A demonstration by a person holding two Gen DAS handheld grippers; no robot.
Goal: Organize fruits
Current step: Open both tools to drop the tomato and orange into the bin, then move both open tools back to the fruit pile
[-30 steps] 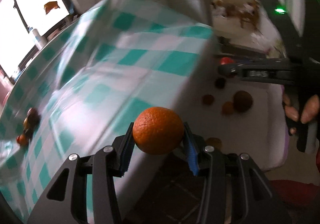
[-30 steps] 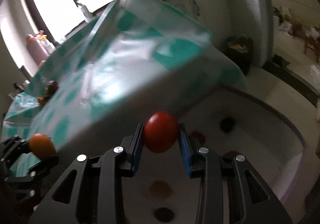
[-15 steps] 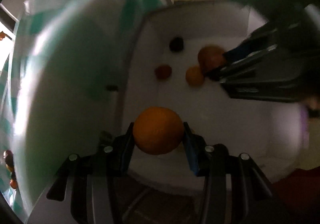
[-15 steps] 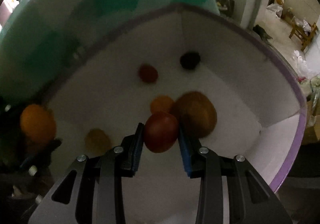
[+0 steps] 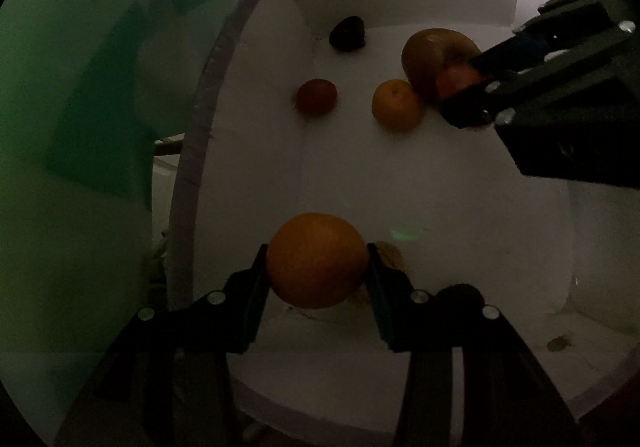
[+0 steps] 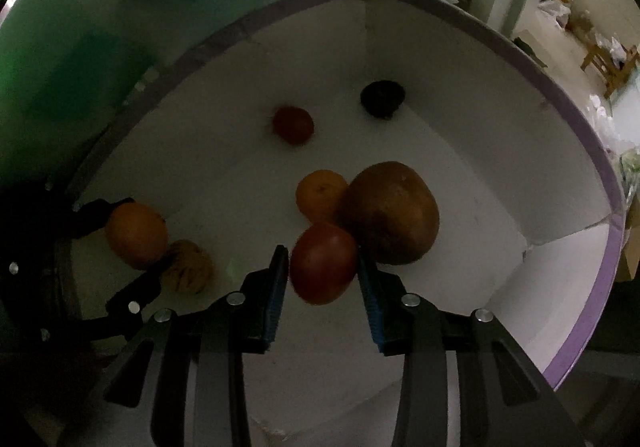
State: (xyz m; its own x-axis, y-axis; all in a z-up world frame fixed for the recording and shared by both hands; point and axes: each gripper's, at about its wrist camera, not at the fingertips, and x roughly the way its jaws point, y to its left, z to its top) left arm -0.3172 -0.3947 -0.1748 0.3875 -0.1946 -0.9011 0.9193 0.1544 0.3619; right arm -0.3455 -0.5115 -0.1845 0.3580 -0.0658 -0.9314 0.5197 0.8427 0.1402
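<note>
My left gripper (image 5: pixel 317 259) is shut on a large orange (image 5: pixel 316 261), low inside a white box with a purple rim (image 5: pixel 188 151); its jaws are starting to open. My right gripper (image 6: pixel 323 259) holds a red tomato (image 6: pixel 323 265) between its jaws, which are opening. A slim gap shows at the left pad (image 6: pixel 280 267). The tomato leans against a big brown fruit (image 6: pixel 390 213) on the box floor. In the left wrist view the right gripper (image 5: pixel 460 85) reaches in from the right.
On the box floor lie a small orange (image 6: pixel 320 195), a small red fruit (image 6: pixel 293 124), a dark fruit (image 6: pixel 382 98) in the far corner and a yellowish fruit (image 6: pixel 188 267) beside the left gripper. A green-checked tablecloth (image 6: pixel 120 7) hangs behind the box.
Both grippers have come down from beside the table into the white box, each carrying its fruit. The right jaws have loosened slightly around the tomato.
</note>
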